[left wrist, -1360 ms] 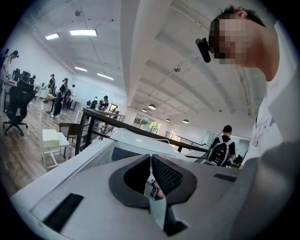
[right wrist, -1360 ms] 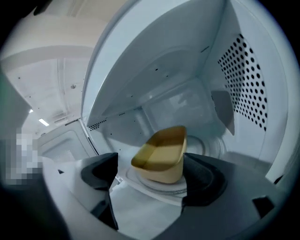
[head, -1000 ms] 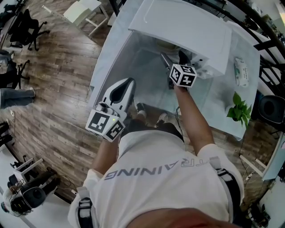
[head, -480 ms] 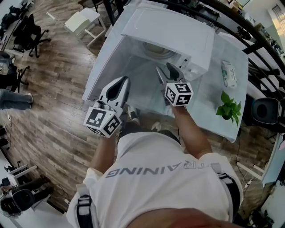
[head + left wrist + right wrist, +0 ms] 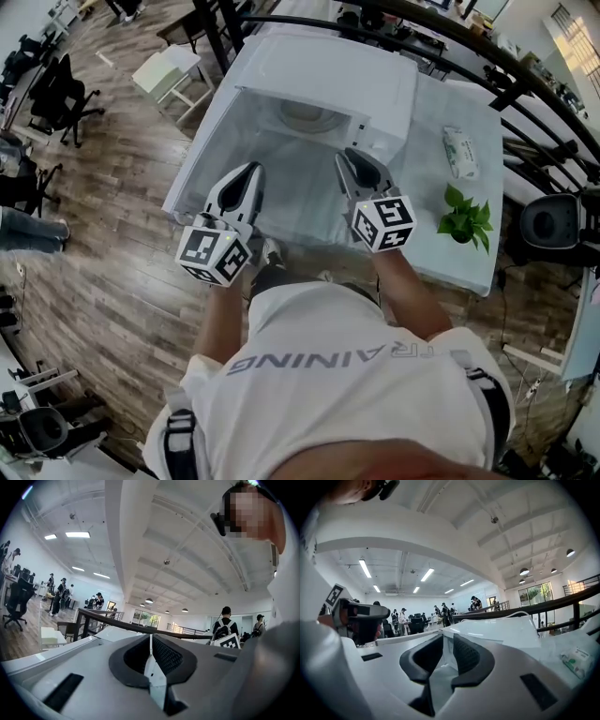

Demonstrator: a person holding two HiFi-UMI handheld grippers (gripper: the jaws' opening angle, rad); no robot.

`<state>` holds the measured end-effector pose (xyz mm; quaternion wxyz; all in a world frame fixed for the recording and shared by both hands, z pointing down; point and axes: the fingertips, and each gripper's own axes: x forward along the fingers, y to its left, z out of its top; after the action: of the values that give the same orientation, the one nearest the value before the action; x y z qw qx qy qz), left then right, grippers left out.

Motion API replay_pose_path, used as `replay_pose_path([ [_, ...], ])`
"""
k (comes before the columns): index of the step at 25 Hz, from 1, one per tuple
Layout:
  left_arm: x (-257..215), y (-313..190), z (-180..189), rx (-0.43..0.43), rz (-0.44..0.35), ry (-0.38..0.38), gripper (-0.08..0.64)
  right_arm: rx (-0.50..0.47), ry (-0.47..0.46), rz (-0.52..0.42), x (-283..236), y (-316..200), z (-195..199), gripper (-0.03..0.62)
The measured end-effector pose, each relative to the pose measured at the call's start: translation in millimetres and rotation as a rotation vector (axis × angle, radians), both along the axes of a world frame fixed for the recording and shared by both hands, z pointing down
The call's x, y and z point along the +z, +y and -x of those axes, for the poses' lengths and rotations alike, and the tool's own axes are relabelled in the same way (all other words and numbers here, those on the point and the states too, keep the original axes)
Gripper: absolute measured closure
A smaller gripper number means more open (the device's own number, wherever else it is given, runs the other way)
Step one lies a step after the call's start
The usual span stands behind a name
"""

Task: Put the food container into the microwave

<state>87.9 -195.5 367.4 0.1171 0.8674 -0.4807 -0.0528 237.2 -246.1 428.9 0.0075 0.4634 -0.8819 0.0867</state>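
The white microwave (image 5: 333, 61) stands on the pale table (image 5: 441, 253) with its cavity open toward me. A pale round container (image 5: 305, 114) sits inside the cavity. Both grippers are held back from it, near my body. My left gripper (image 5: 248, 176) is shut and empty, in front of the cavity's left side. My right gripper (image 5: 356, 161) points at the microwave's right front corner with a narrow gap between its jaws and nothing in them. In the right gripper view the microwave (image 5: 497, 632) lies just beyond the pads (image 5: 464, 653).
A pack of wipes (image 5: 459, 153) and a small potted plant (image 5: 464, 214) sit on the table right of the microwave. A black railing (image 5: 525, 84) runs behind the table. A white stool (image 5: 173, 70) stands at the far left and a black chair (image 5: 553, 225) at the right.
My right gripper has drawn back from the microwave's mouth toward my body, and its jaws have narrowed. The left gripper has stayed close to my body.
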Motion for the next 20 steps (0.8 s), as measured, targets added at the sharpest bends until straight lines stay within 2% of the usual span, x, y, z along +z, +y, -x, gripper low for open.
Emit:
replay_pose_path([
  [4,-2,6,-15,0.021,-0.012,-0.007,0.517,0.018,-0.003,-0.066,-32,19,-21,0.543],
  [10,-6,8,-29,0.044,-0.026,-0.031,0.517,0.035,0.020,-0.145,-65,39,-42,0.562],
  [20,-7,7,-49,0.089,-0.035,-0.039,0.517,0.054,0.011,-0.185,-84,49,-59,0.569],
])
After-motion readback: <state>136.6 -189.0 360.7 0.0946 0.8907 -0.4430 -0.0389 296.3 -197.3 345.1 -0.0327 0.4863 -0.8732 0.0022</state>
